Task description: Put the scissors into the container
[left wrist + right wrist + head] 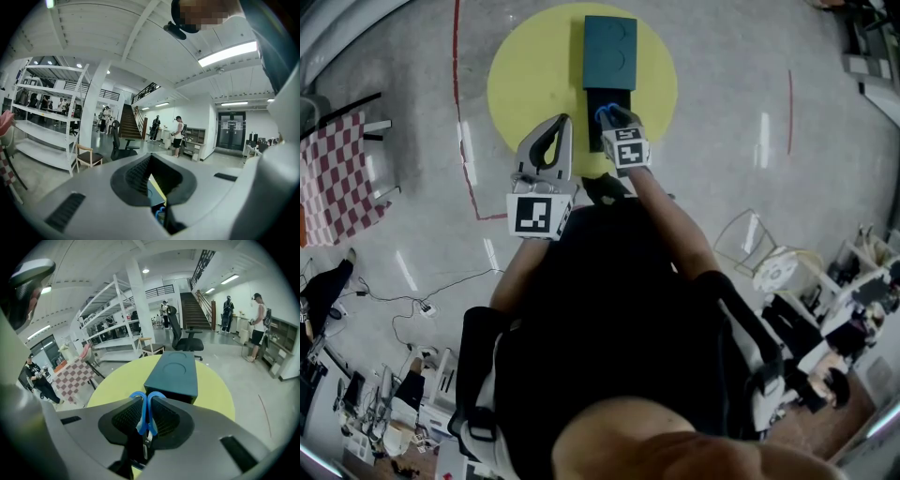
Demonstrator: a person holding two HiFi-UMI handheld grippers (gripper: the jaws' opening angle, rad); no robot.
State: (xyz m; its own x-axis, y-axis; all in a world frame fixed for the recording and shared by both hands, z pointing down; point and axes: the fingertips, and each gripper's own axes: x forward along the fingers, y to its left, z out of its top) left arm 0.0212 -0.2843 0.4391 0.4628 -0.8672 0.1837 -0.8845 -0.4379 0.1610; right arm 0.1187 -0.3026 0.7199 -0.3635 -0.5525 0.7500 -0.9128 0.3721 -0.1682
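A dark teal container (609, 52) lies on the round yellow table (525, 75), its black open end facing me. My right gripper (614, 114) hovers at that open end, shut on the scissors (604, 112). In the right gripper view the blue handles of the scissors (138, 416) stick out between the jaws of the right gripper (146, 399), with the container (173, 373) just beyond. The blades are hidden. My left gripper (561, 122) is held beside it to the left, over the table's near edge, tips together and empty. The left gripper (150, 158) points up at the room.
A checkered-cloth table (337, 173) stands at the left, and a red line (469, 159) curves across the floor. A wire chair (745, 239) and cluttered gear sit at the right. Cables (412, 300) trail at lower left. White shelving (47, 117) and a wooden chair (86, 157) stand further off.
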